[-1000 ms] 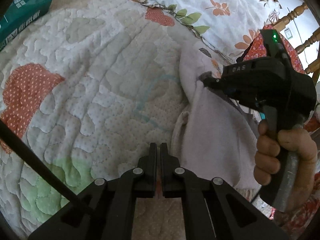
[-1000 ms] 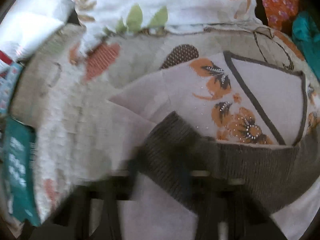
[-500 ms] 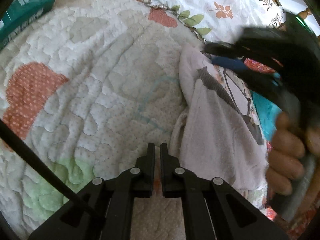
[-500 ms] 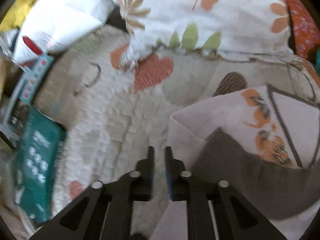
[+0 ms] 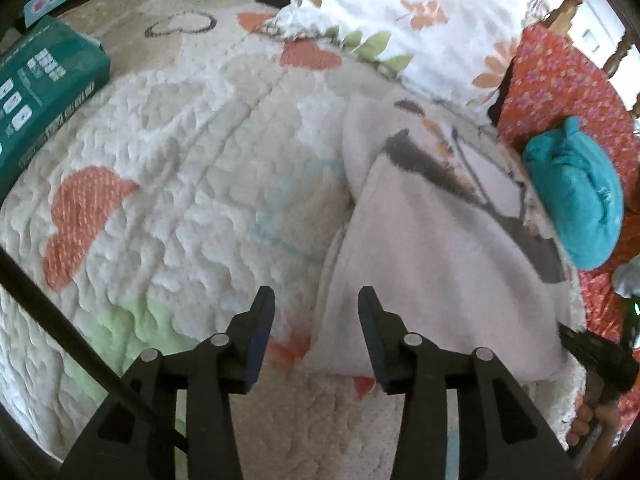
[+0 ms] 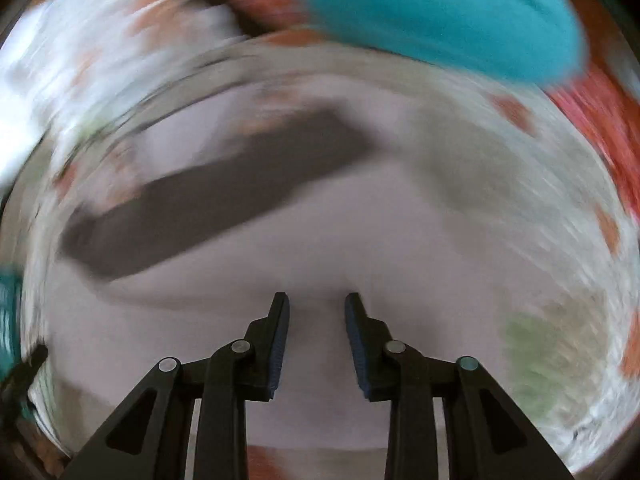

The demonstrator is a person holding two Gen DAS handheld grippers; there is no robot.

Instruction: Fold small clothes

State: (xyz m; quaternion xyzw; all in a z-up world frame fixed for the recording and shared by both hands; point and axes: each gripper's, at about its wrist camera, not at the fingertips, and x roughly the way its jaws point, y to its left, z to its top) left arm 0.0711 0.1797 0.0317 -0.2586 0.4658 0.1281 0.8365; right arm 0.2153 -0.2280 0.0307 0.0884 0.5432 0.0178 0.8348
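**A:** Which step were you at?

**B:** Between folds, as I judged it. My left gripper (image 5: 316, 300) hung over the heart-patterned quilt (image 5: 180, 168), its jaws just having opened and standing apart with nothing in them, at the near left edge of the pale lilac top (image 5: 432, 264). The top lay partly folded on the quilt, its grey band (image 5: 436, 168) turned over the flowered front, just beside a teal garment (image 5: 576, 196). My right gripper (image 6: 316, 308) was over the same top, jaws parted and empty after opening a little.

**A:** And next?

**B:** Probably pinching the near hem with both and folding it over; the knit looked soft, so I'd have to catch both layers.

**A:** Any writing?

**B:** The teal box (image 5: 44, 84) at far left bore white print, too small to read.
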